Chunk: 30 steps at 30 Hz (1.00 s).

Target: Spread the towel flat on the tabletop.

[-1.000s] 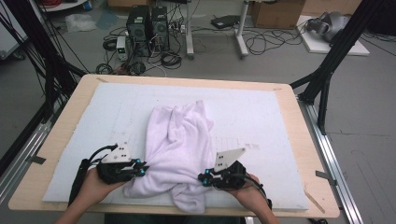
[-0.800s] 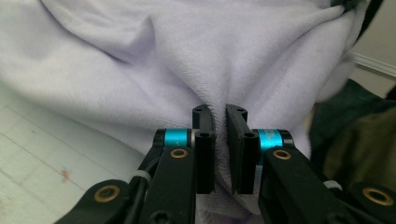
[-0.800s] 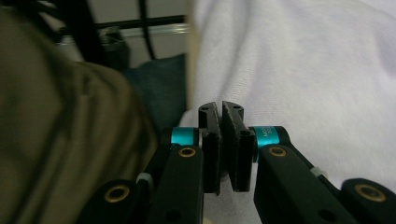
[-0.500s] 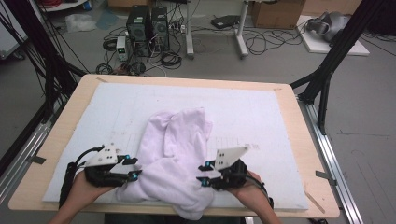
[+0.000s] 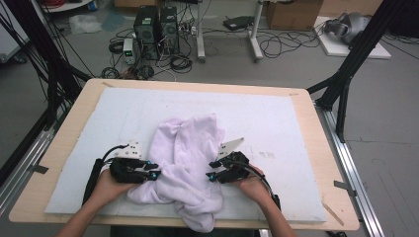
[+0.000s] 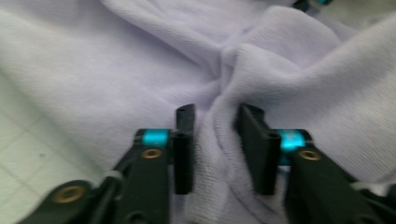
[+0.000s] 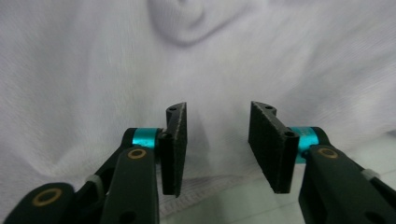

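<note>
A pale lilac garment (image 5: 185, 148) lies crumpled on the white mat (image 5: 276, 118), and its near end hangs over the table's front edge. My left gripper (image 5: 154, 175) is at the cloth's left side. In the left gripper view its jaws (image 6: 217, 112) have just been closing, with a raised fold of the garment (image 6: 116, 70) standing loosely between them. My right gripper (image 5: 211, 176) is at the cloth's right side. Its jaws (image 7: 218, 109) have just been opening and stand open over flat cloth (image 7: 93, 56) near a hem, with nothing between them.
The wooden table (image 5: 326, 163) shows around the mat. Black frame legs (image 5: 346, 84) stand at the right and left. Computer towers (image 5: 158, 24) and cables lie on the floor behind. The mat's far half and right side are bare.
Both grippers have let go of the garment's near edge and shifted along it. The garment has slid a little toward the near edge and bunched up.
</note>
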Available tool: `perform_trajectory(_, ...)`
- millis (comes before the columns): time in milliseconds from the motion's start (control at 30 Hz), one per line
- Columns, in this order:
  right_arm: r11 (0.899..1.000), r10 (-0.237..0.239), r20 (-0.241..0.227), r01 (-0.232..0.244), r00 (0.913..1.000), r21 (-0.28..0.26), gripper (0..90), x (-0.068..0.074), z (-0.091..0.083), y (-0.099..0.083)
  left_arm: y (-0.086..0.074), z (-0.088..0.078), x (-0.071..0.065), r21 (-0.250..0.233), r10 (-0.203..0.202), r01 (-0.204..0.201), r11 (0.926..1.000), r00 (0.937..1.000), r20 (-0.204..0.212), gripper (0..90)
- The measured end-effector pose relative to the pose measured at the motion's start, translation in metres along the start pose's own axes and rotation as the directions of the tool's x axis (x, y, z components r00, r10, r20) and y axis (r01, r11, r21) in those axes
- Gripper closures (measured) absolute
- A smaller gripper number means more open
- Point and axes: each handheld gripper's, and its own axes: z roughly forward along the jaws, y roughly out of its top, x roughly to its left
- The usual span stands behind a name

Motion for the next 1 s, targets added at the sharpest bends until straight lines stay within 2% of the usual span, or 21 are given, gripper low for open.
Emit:
perform_trajectory(33, 1.0, -0.008, 0.015, 0.008, 0.9999, -0.006, 74.2, 0.002, 0.0, 0.0, 0.0, 0.0, -0.002, 0.006, 0.006, -0.006, 1.0, 1.0, -0.001, 77.8)
perform_trajectory(67, 1.0, -0.012, -0.008, 0.012, 0.9999, -0.004, 81.5, 0.001, -0.001, 0.0, 0.0, -0.001, -0.005, 0.009, 0.016, -0.016, 0.9998, 0.9999, 0.004, 79.3)
perform_trajectory(133, 1.0, -0.013, -0.024, 0.013, 0.9996, -0.001, 86.8, 0.003, -0.001, 0.0, 0.0, -0.004, -0.01, 0.007, 0.025, -0.025, 0.9997, 0.9997, 0.005, 80.9)
perform_trajectory(300, 1.0, -0.021, -0.034, 0.021, 0.9992, -0.013, 87.4, 0.009, -0.009, -0.002, -0.003, -0.013, -0.022, -0.012, 0.029, -0.029, 0.9995, 0.9994, 0.017, 81.9)
perform_trajectory(333, 0.998, -0.014, -0.044, 0.011, 0.9989, -0.061, 87.4, 0.015, -0.018, -0.006, -0.004, -0.016, -0.025, -0.015, 0.034, -0.033, 0.9993, 0.9992, 0.021, 81.9)
perform_trajectory(367, 0.998, -0.014, -0.044, 0.011, 0.9989, -0.061, 87.4, 0.015, -0.018, -0.006, -0.005, -0.019, -0.03, -0.021, 0.035, -0.035, 0.9992, 0.9991, 0.025, 81.9)
perform_trajectory(400, 0.997, -0.018, -0.042, 0.015, 0.9989, -0.079, 87.4, 0.024, -0.028, -0.012, -0.006, -0.022, -0.035, -0.029, 0.039, -0.038, 0.9988, 0.9988, 0.03, 82.0)
perform_trajectory(433, 0.997, -0.018, -0.042, 0.015, 0.9989, -0.079, 87.4, 0.024, -0.028, -0.012, -0.006, -0.026, -0.04, -0.031, 0.047, -0.046, 0.9985, 0.9984, 0.031, 82.0)
perform_trajectory(467, 0.995, -0.029, -0.043, 0.024, 0.9986, -0.101, 87.5, 0.036, -0.039, -0.018, -0.007, -0.029, -0.045, -0.031, 0.06, -0.059, 0.9978, 0.9978, 0.028, 82.2)
perform_trajectory(500, 0.995, -0.029, -0.043, 0.024, 0.9986, -0.101, 87.5, 0.036, -0.039, -0.018, -0.008, -0.033, -0.051, -0.035, 0.067, -0.066, 0.9972, 0.9974, 0.029, 82.2)
perform_trajectory(533, 0.992, -0.029, -0.047, 0.023, 0.9985, -0.124, 87.5, 0.049, -0.051, -0.025, -0.009, -0.039, -0.061, -0.043, 0.072, -0.071, 0.9966, 0.9967, 0.036, 82.5)
perform_trajectory(567, 0.991, -0.032, -0.05, 0.025, 0.9982, -0.13, 87.5, 0.055, -0.057, -0.029, -0.009, -0.039, -0.061, -0.043, 0.072, -0.071, 0.9966, 0.9967, 0.036, 82.5)
perform_trajectory(633, 0.989, -0.038, -0.056, 0.029, 0.9977, -0.144, 87.4, 0.068, -0.069, -0.035, -0.011, -0.047, -0.076, -0.053, 0.089, -0.086, 0.9949, 0.9943, 0.059, 82.2)
perform_trajectory(700, 0.987, -0.048, -0.077, 0.036, 0.9958, -0.156, 85.2, 0.076, -0.078, -0.038, -0.009, -0.051, -0.081, -0.071, 0.094, -0.089, 0.9935, 0.9929, 0.073, 77.3)
perform_trajectory(767, 0.986, -0.05, -0.068, 0.038, 0.9964, -0.163, 77.3, 0.08, -0.086, -0.039, -0.005, -0.055, -0.079, -0.083, 0.096, -0.091, 0.9924, 0.9933, 0.064, 65.6)
perform_trajectory(867, 0.985, -0.053, -0.038, 0.046, 0.9979, -0.167, 68.3, 0.072, -0.091, -0.035, 0.003, -0.059, -0.068, -0.116, 0.09, -0.086, 0.9895, 0.9955, 0.029, 53.1)
perform_trajectory(900, 0.984, -0.047, -0.029, 0.041, 0.9985, -0.171, 67.6, 0.067, -0.091, -0.033, 0.003, -0.059, -0.068, -0.116, 0.09, -0.086, 0.9895, 0.9955, 0.029, 51.9)
perform_trajectory(933, 0.983, -0.04, -0.021, 0.035, 0.999, -0.182, 66.1, 0.06, -0.089, -0.031, 0.01, -0.059, -0.056, -0.141, 0.081, -0.081, 0.9867, 0.9967, -0.004, 50.8)
perform_trajectory(1000, 0.983, -0.034, -0.006, 0.033, 0.9994, -0.182, 64.2, 0.049, -0.084, -0.026, 0.014, -0.057, -0.044, -0.15, 0.071, -0.075, 0.9859, 0.9969, -0.035, 50.1)
